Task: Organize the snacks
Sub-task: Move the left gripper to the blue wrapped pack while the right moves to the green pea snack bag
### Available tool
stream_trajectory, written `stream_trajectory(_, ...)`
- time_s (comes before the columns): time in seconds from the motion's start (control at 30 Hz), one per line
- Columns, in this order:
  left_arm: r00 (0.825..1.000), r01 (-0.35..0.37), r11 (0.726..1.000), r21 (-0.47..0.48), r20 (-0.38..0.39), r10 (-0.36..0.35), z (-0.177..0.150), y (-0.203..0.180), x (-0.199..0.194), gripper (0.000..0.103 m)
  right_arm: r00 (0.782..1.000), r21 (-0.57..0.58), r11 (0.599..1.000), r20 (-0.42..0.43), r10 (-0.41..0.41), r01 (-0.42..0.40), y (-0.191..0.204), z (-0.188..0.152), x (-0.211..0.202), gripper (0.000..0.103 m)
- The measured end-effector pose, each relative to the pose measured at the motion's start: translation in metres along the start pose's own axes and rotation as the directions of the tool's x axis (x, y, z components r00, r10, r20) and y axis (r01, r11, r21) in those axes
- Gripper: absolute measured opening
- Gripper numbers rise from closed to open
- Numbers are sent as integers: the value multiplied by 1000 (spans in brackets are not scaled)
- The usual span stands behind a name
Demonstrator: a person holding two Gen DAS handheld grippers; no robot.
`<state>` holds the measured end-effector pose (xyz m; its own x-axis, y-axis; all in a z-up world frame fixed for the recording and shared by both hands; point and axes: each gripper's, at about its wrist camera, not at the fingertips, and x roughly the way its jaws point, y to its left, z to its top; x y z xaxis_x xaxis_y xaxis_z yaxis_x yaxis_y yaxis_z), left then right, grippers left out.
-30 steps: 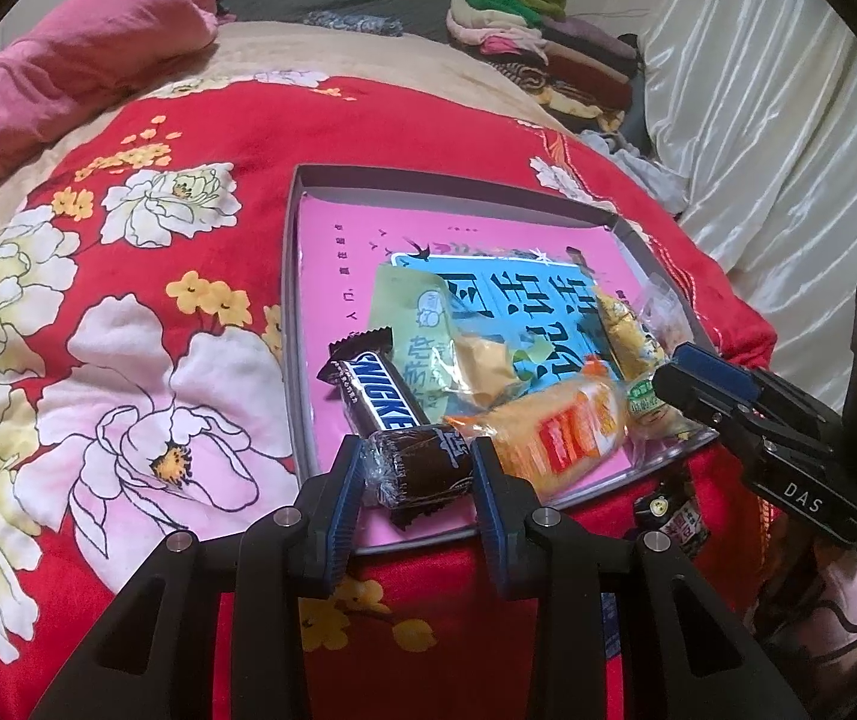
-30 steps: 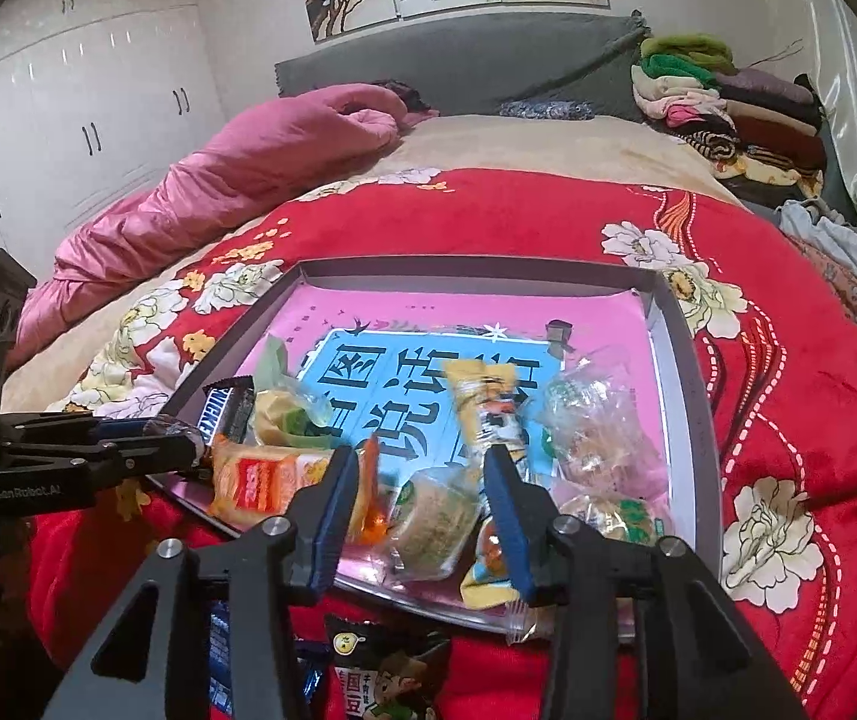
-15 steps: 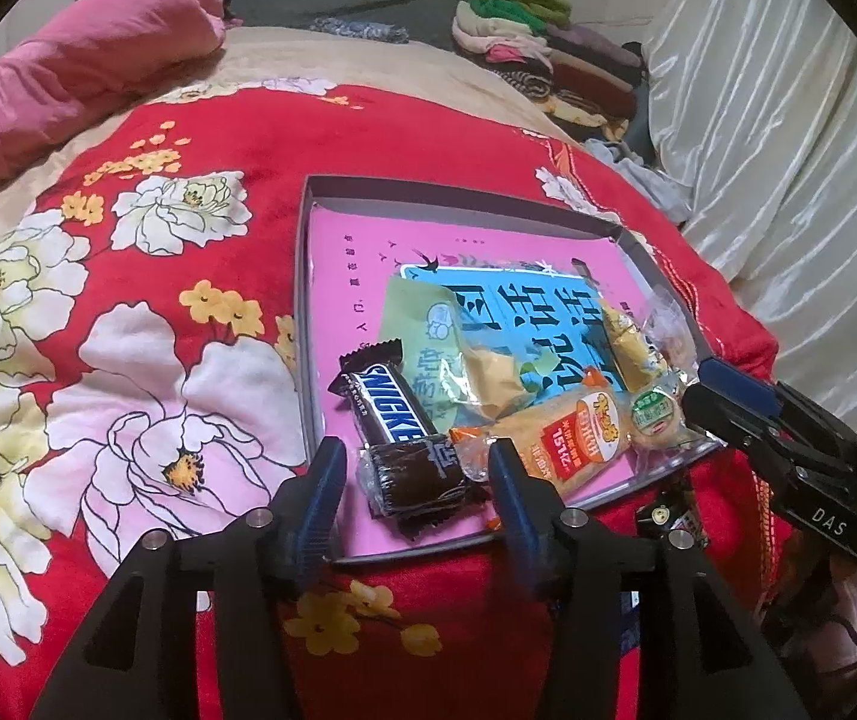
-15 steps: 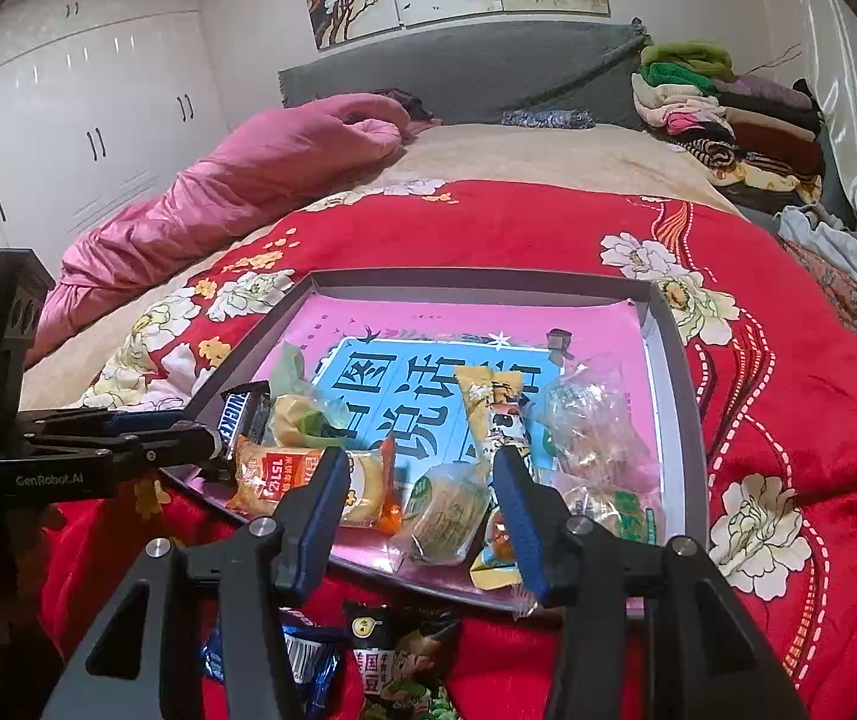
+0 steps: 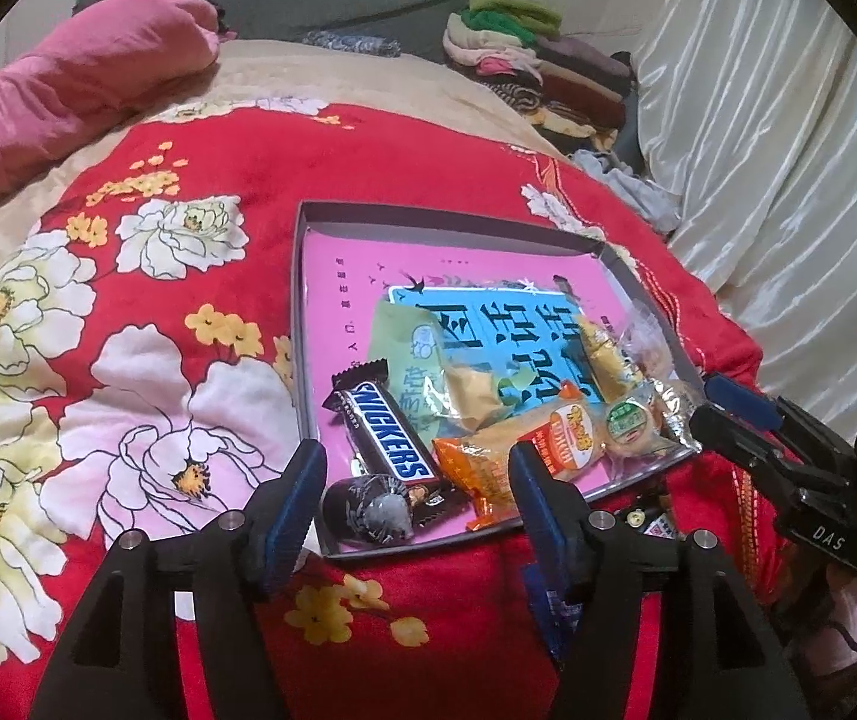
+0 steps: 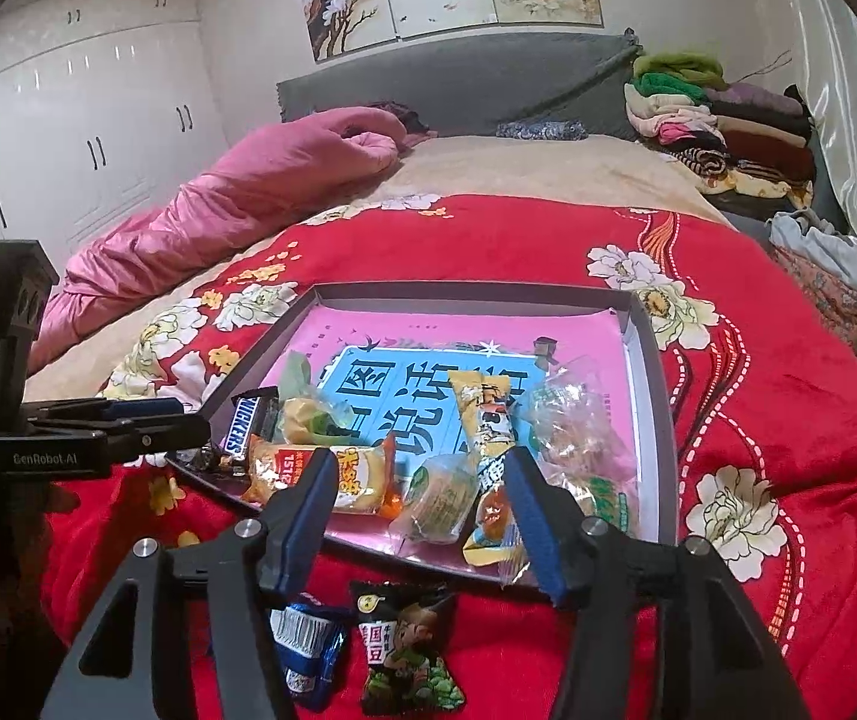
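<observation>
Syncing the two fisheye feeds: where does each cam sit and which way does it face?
Left wrist: on the left gripper, jaws open, above the tray's near-left corner, facing up the bed past the Snickers bar toward the curtain; the right gripper enters at right.
Right wrist: on the right gripper, jaws open, over the tray's near edge, facing the headboard; the left gripper enters at left; two snacks lie on the blanket below.
Shared: tray, Snickers bar, orange packet, folded clothes.

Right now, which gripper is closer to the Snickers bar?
Left. The left gripper is open right in front of the Snickers bar, at the tray's near corner; the right gripper sits by the tray's other end.
</observation>
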<state>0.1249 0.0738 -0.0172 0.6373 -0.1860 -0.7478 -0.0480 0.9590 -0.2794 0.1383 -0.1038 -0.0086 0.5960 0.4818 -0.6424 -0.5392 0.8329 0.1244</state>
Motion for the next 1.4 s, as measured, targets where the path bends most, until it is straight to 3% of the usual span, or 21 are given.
stream_trajectory(0.07, 1000, 7, 1000, -2, 5, -7, 0, 0, -3, 75, 1000, 0, 1000, 1, -1, 1, 0, -1, -2, 59)
stream_trajectory(0.87, 998, 59, 997, 40, -18, -58, -13, -15, -24, 77, 999, -27, 1000, -47, -7, 6, 10, -16, -13, 64)
stream_trajectory(1.27, 991, 107, 990, 91, -96, -98, -33, -35, -18, 77, 988, -77, 997, -153, -25, 13, 22, -36, -1, 65)
stream_trajectory(1.4, 983, 125, 986, 112, -146, -108, -44, -45, -8, 77, 974, -86, 996, -220, -53, 35, 21, -47, 9, 65)
